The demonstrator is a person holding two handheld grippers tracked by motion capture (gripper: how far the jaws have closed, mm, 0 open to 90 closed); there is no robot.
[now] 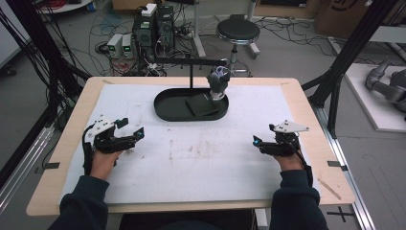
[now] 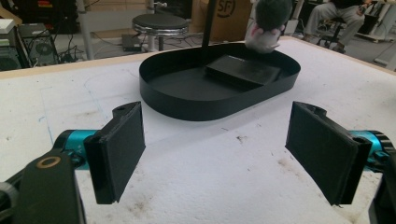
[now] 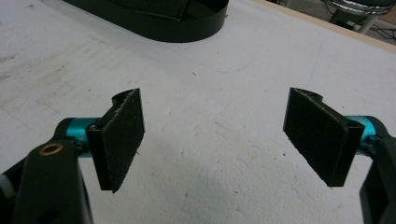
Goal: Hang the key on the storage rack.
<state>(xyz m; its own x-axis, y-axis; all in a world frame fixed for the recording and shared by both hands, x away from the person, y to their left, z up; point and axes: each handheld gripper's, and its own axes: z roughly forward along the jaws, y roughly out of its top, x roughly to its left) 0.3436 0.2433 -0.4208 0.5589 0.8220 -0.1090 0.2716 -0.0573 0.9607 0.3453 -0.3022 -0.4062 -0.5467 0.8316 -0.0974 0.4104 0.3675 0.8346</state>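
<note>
At the near corners of the white mat (image 1: 201,158), two hand-held tongs rest low, one per hand, both pointed inward toward the middle.

Left gripper (image 1: 130,130): jaws spread wide, nothing between them; in its own view (image 2: 215,154) the pads frame bare mat with the tray straight ahead. Likely parked in readiness, aimed at the work.

Right gripper (image 1: 256,142): jaws likewise spread, empty; its own view (image 3: 212,140) looks across stained mat toward the tray's near wall. It sits well apart from the tray, which suggests a rest or start pose rather than a reach.

Black oval tray (image 1: 165,111): far centre of the mat, well apart from both tongs. A thin post rises from its back edge and carries a horizontal arm (image 1: 191,61).

Flat black pad (image 1: 201,104): lying inside the tray, right of centre, slightly askew.

Small grey-and-white plush figure (image 1: 218,82): upright at the tray's right end, below the arm's tip; whether it hangs or stands cannot be told.

Wooden table (image 1: 306,139): bears the mat.
</note>
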